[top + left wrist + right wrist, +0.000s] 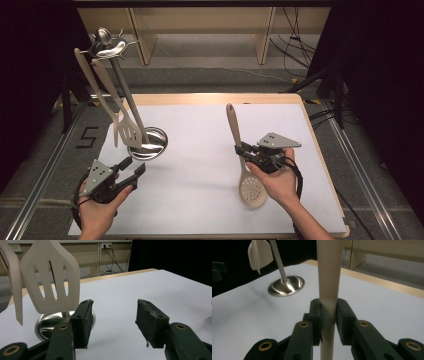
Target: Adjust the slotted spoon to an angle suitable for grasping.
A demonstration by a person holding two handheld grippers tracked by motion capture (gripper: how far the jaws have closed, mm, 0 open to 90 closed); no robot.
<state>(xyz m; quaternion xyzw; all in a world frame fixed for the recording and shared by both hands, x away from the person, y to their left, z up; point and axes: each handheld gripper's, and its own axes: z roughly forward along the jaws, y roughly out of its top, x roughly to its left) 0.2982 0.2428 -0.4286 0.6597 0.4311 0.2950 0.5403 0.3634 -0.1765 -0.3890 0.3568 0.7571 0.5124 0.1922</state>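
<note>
My right gripper (241, 150) is shut on the handle of a beige slotted spoon (241, 155), held a little above the white mat with its perforated bowl (252, 189) toward me. In the right gripper view both pads clamp the spoon handle (329, 285), my right gripper (329, 315) pointing toward the stand. A metal utensil stand (125, 100) rises from its round base (148, 143) at the left, with a beige slotted turner (129, 131) and another beige utensil (115, 130) hanging from it. My left gripper (134, 166) rests open near the base; its jaws (113, 322) hold nothing, the slotted turner (51, 280) hanging just beyond.
A white mat (200, 165) covers the wooden table (320, 150). Cables lie on the floor at the far right (295, 45), and a shelf unit (200, 30) stands behind the table.
</note>
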